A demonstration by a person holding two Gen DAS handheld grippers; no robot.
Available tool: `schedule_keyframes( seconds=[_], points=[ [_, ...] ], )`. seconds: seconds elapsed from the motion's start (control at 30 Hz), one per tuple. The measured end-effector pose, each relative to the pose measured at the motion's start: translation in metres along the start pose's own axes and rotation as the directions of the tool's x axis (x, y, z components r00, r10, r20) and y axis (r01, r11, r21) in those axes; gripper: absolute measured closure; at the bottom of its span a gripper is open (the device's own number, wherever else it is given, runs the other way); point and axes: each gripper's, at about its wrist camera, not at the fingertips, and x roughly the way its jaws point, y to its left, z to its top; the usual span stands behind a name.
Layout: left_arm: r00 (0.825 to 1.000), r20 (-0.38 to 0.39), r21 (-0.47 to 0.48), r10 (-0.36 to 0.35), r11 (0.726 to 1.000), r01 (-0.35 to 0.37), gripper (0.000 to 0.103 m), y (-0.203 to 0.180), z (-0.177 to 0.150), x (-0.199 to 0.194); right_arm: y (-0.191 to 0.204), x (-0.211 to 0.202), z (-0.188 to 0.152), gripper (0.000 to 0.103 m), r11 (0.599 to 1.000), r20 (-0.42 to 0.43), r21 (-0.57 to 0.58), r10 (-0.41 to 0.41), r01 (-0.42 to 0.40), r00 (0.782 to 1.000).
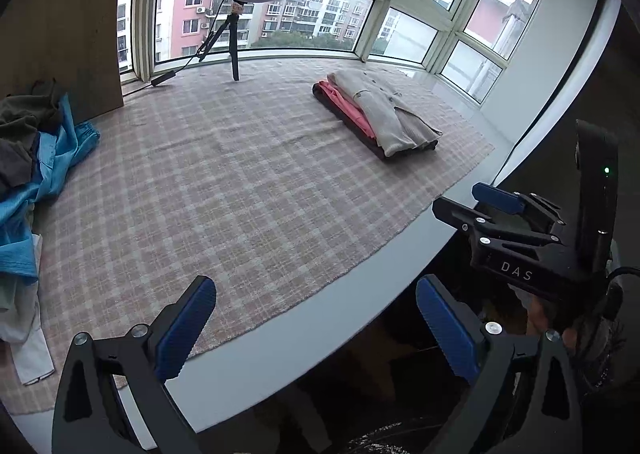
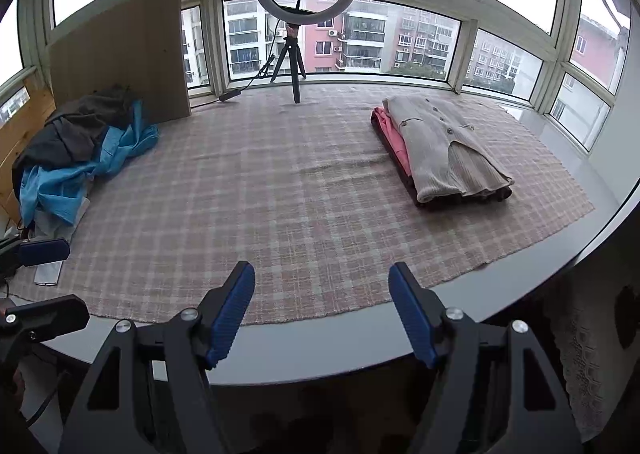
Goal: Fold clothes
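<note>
Right wrist view showed the loose heap of unfolded clothes point(image 2: 80, 157) — a bright blue garment point(image 2: 60, 189) under dark grey ones — lying at the far left of the pink-and-grey checked cloth point(image 2: 280, 193) that covered the tabletop point(image 2: 320, 350). A neat folded stack topped by a beige buttoned knit point(image 2: 444, 149) sat well apart at the right. Both the right gripper point(image 2: 322, 314) and the left gripper point(image 1: 316, 330) hung at the near edge, fingers spread apart and holding nothing. Judging by this, the next garment wanted fetching — best pinched at one edge, drawn onto the bare middle and spread flat before any fold.
</note>
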Motion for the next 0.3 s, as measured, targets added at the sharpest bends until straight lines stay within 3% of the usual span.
schedule_keyframes(
  seconds=[0.07,0.3],
  points=[
    [1.0,0.003,0.016,0.02,1.0,-0.02,0.002,-0.0015,0.0,0.0003,-0.001,0.0009,0.0001,0.034,1.0,-0.001,0.004,-0.001,0.001,1.0],
    [0.998,0.049,-0.022,-0.033,0.999,0.034,0.002,0.0024,0.0019,-0.006,-0.0023,0.0078,0.0001,0.034,1.0,-0.017,0.009,-0.006,0.006,1.0]
  ],
)
